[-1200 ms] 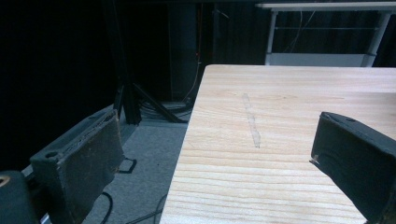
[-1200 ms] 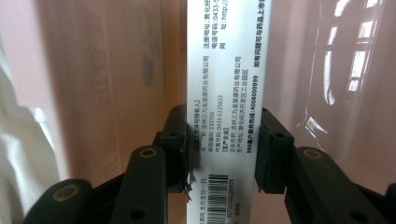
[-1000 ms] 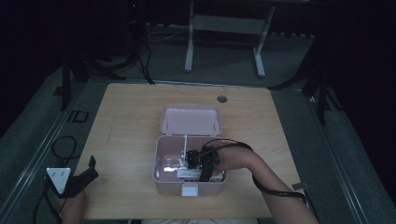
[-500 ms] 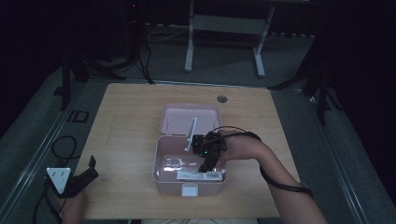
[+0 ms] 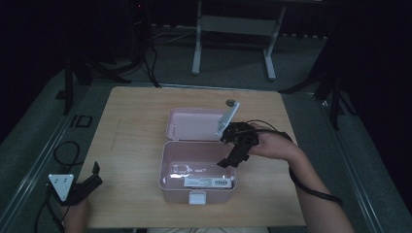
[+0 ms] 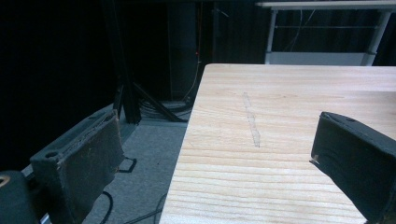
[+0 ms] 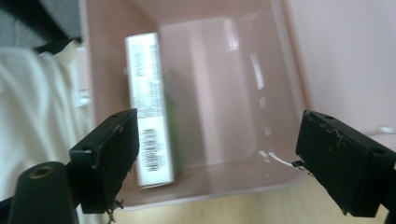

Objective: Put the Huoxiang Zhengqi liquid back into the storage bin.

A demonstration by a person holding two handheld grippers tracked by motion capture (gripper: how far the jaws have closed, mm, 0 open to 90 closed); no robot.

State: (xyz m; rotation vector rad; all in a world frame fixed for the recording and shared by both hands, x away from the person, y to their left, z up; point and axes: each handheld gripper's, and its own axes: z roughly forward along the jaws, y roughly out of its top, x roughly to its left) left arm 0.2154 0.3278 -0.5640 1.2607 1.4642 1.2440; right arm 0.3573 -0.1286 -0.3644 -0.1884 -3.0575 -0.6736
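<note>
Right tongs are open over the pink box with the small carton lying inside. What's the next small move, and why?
Probably lift the right tongs clear of the pink box. They stand open and grip nothing, and the carton already lies flat on the box floor against one wall. The lid is folded back behind, so once clear they could reach for it.

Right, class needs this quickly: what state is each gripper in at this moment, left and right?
Left gripper: open, holding nothing, at the table's near-left corner.
Right gripper: open, holding nothing, over the pink box.
</note>
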